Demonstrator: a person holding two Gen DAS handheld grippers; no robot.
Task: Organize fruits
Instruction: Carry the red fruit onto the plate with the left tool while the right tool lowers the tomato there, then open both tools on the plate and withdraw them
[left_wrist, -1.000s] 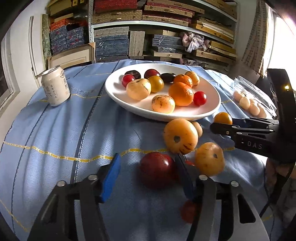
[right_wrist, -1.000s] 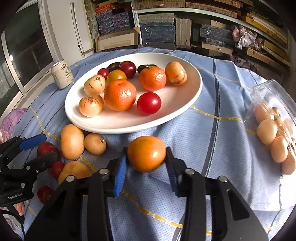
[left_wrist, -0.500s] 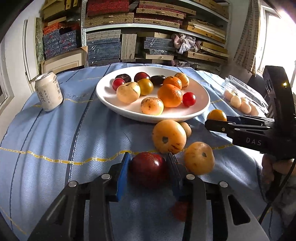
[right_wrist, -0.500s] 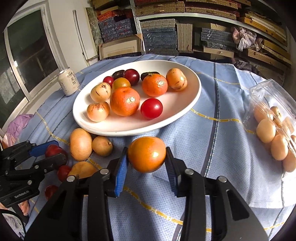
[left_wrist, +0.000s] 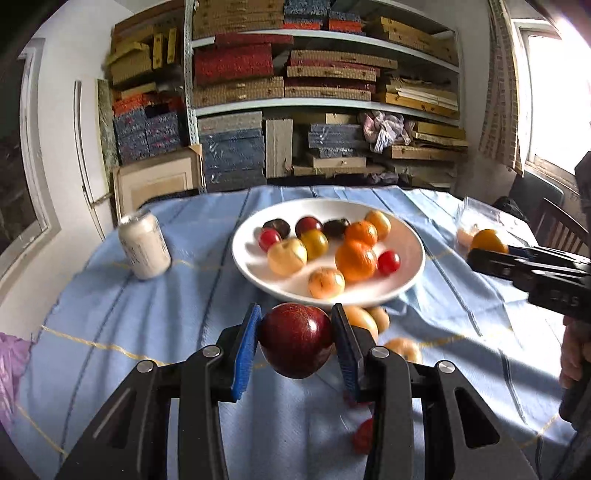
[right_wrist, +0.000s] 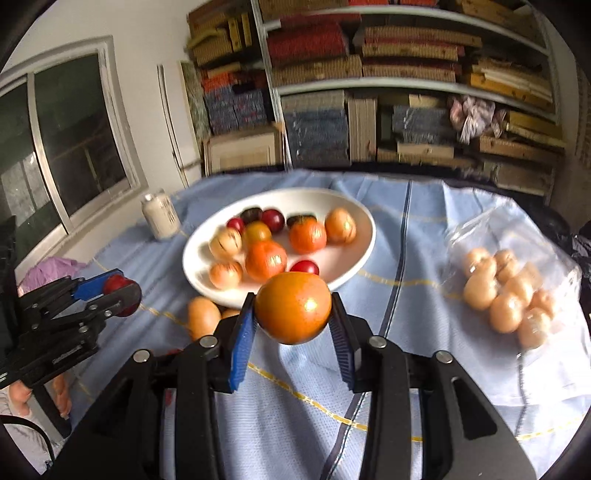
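Observation:
My left gripper (left_wrist: 295, 341) is shut on a dark red apple (left_wrist: 296, 339) and holds it above the blue tablecloth, in front of the white plate (left_wrist: 408, 282). My right gripper (right_wrist: 293, 317) is shut on an orange tomato (right_wrist: 293, 307), also lifted, in front of the plate (right_wrist: 364, 229). The plate holds several fruits, among them oranges and red tomatoes. Loose yellow fruits (left_wrist: 360, 319) and small red ones (left_wrist: 364, 435) lie on the cloth below the left gripper. The left gripper with the apple shows at the left of the right wrist view (right_wrist: 110, 291).
A white drink can (left_wrist: 144, 246) stands left of the plate. A clear plastic bag of pale fruits (right_wrist: 509, 295) lies at the right. Shelves of stacked boxes stand behind the table. A chair (left_wrist: 557, 225) is at the far right.
My left gripper closed on the dark red apple and lifted it off the cloth. My right gripper rose higher with the orange tomato.

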